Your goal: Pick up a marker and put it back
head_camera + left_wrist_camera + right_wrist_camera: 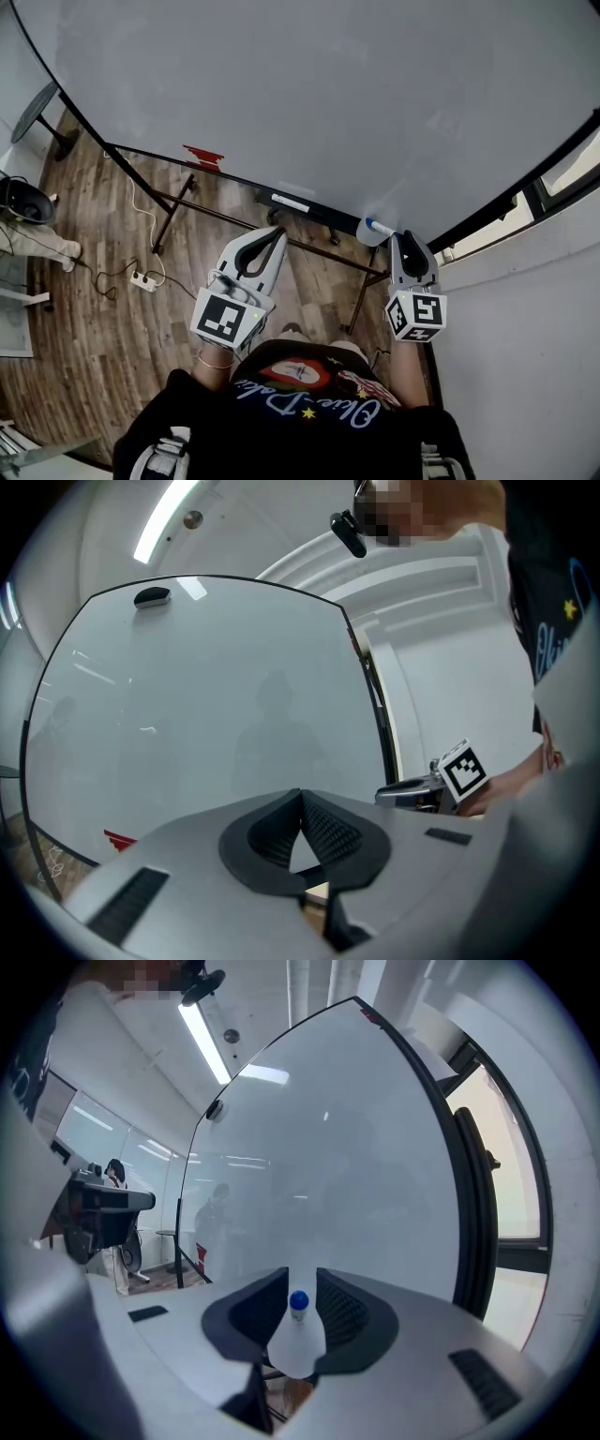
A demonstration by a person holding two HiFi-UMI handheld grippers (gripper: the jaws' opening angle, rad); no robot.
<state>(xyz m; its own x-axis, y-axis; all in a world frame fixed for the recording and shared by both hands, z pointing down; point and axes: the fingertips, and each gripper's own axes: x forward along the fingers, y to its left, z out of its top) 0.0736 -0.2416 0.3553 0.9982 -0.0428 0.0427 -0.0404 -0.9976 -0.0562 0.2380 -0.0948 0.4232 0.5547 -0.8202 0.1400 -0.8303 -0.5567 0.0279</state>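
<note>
Standing before the whiteboard [281, 94], I hold one pair of tongs in each hand, both pointed at the board's bottom ledge [234, 192], which in the head view runs slantwise from upper left to lower right. The right gripper [400, 236] is at the right-hand end of that ledge, close to the board's lower right corner. Its jaws stand fairly wide and are clamped on the marker [373, 228]. In the right gripper view the white barrel fills the gap and meets both dark pads, while the blue cap points away from me toward the board, with a little space on either side. Whether the marker also rests on the ledge I cannot tell. The left gripper [277, 231] hangs just short of the middle of the ledge, well apart from the marker. Its jaws are together at the tips, leaving only a small triangular gap behind them with nothing in it. Each tool carries its cube of square markers [225, 319] near my hand. A red object [203, 157] sits toward the left part of the ledge. Below the board lies the wood floor [94, 225], with a white power strip [143, 279] and its cable.
</note>
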